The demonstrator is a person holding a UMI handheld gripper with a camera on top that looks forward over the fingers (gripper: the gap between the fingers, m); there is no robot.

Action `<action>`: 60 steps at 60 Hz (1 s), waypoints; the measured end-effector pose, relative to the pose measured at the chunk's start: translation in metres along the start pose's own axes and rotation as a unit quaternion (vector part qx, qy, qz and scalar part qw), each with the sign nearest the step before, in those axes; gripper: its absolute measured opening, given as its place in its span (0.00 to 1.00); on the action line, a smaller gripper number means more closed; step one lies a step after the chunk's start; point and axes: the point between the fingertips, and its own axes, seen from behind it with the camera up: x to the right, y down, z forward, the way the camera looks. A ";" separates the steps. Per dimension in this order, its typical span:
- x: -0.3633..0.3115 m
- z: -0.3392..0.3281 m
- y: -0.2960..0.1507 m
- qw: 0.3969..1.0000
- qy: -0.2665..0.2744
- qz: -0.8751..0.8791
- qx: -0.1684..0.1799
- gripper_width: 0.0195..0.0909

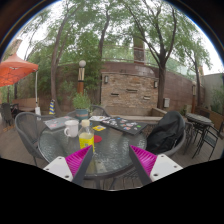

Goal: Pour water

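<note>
A small bottle of yellow liquid (86, 137) stands on the round glass patio table (112, 152), just beyond my left finger. A white cup (71, 129) sits a little farther back and to the left of it. My gripper (111, 162) hovers over the near part of the table, open, with its magenta pads (78, 160) spread wide and only bare tabletop between them. Nothing is held.
A dark backpack (166, 133) rests on the chair to the right of the table. Magazines or papers (122, 125) lie at the table's far side. Metal chairs (28, 128) stand around it. A red umbrella (14, 71) is at the left, a stone wall (128, 88) behind.
</note>
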 end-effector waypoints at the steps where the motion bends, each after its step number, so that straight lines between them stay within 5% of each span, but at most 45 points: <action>1: -0.006 0.005 0.005 1.000 -0.004 0.004 0.000 0.90; 12: -0.063 0.074 0.030 1.000 -0.004 0.014 0.016 0.90; 37: -0.098 0.176 -0.002 0.997 0.045 0.001 0.062 0.90; 40: -0.104 0.188 -0.006 0.997 0.051 -0.011 0.062 0.81; 43: -0.101 0.191 -0.006 0.996 0.063 -0.019 0.058 0.46; 60: -0.101 0.206 0.003 0.994 0.064 0.059 0.060 0.42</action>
